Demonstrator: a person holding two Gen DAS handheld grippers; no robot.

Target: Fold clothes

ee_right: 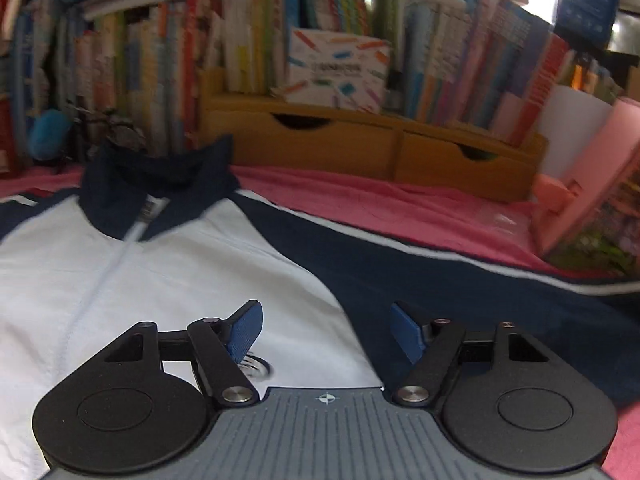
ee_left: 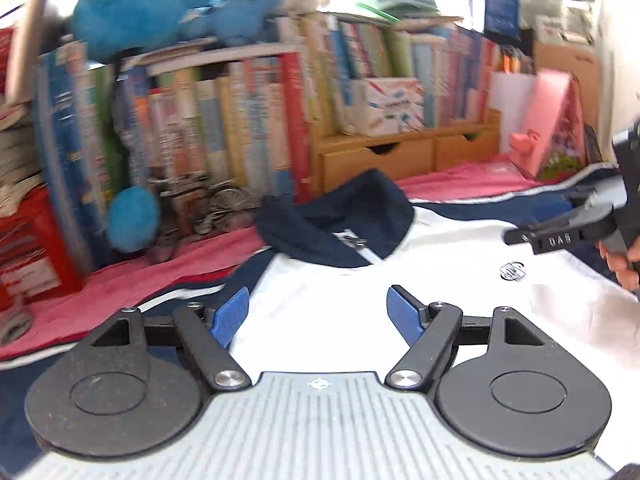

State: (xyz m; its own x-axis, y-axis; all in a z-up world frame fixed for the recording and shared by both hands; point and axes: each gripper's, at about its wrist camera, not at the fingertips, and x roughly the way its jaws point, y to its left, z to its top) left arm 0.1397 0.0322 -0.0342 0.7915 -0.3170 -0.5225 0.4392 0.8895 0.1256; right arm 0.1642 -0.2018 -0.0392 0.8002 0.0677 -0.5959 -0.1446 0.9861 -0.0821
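Observation:
A white zip jacket (ee_left: 328, 300) with a navy collar (ee_left: 340, 220) and navy sleeves lies face up on a pink cloth (ee_left: 120, 280). My left gripper (ee_left: 318, 314) hovers over the white chest just below the collar, jaws open, with nothing between the blue pads. In the right wrist view the jacket (ee_right: 160, 264) fills the left side and its navy sleeve (ee_right: 460, 280) runs off to the right. My right gripper (ee_right: 326, 332) is open above the seam where white chest meets navy sleeve, and holds nothing. The left wrist view shows that right gripper (ee_left: 560, 232) at the right edge, held by a hand (ee_left: 624, 268).
A packed bookshelf (ee_left: 240, 120) lines the back, with a wooden drawer unit (ee_right: 360, 148) below it. A blue plush toy (ee_left: 160, 4) sits on top of the books, and part of it hangs lower down (ee_left: 134, 220). A pink box (ee_right: 592, 184) leans at the right.

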